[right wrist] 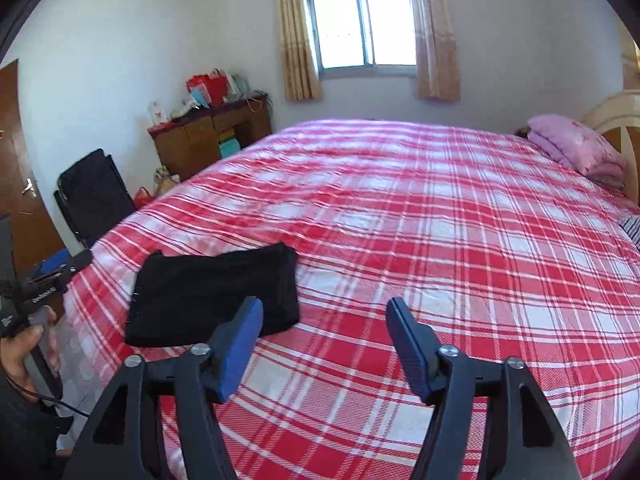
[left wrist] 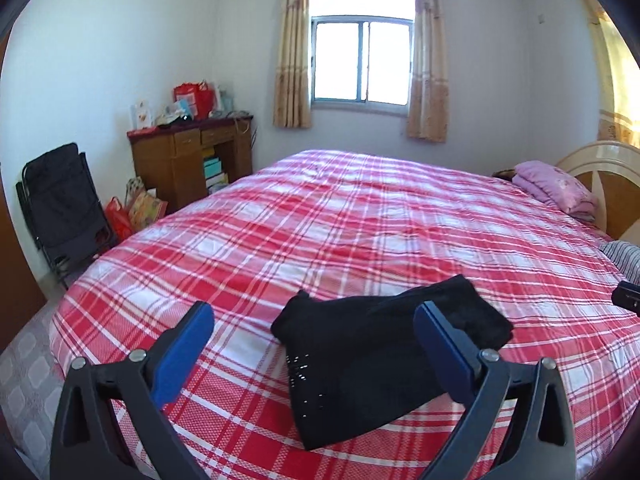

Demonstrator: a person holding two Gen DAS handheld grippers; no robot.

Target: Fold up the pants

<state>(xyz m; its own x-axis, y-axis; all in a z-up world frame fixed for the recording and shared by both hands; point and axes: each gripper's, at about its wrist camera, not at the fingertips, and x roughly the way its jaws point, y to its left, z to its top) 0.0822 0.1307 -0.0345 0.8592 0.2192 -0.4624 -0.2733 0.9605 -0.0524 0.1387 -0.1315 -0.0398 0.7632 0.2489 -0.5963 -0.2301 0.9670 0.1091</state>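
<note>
Black pants [left wrist: 372, 356] lie folded into a compact rectangle on the red plaid bed [left wrist: 360, 220], near its front left edge. My left gripper [left wrist: 314, 318] is open and empty, held just above and in front of the pants. The pants also show in the right wrist view [right wrist: 216, 292], left of my right gripper [right wrist: 324, 312], which is open and empty above the plaid cover [right wrist: 440, 220]. The left gripper's body [right wrist: 44, 280] shows at the left edge of the right wrist view, held in a hand.
A folded pink quilt [left wrist: 556, 190] lies by the headboard [left wrist: 604, 168] at the far right. A striped cloth [left wrist: 624, 256] lies at the right edge. A wooden desk [left wrist: 188, 156], a black folding chair [left wrist: 60, 208] and bags [left wrist: 136, 208] stand left of the bed.
</note>
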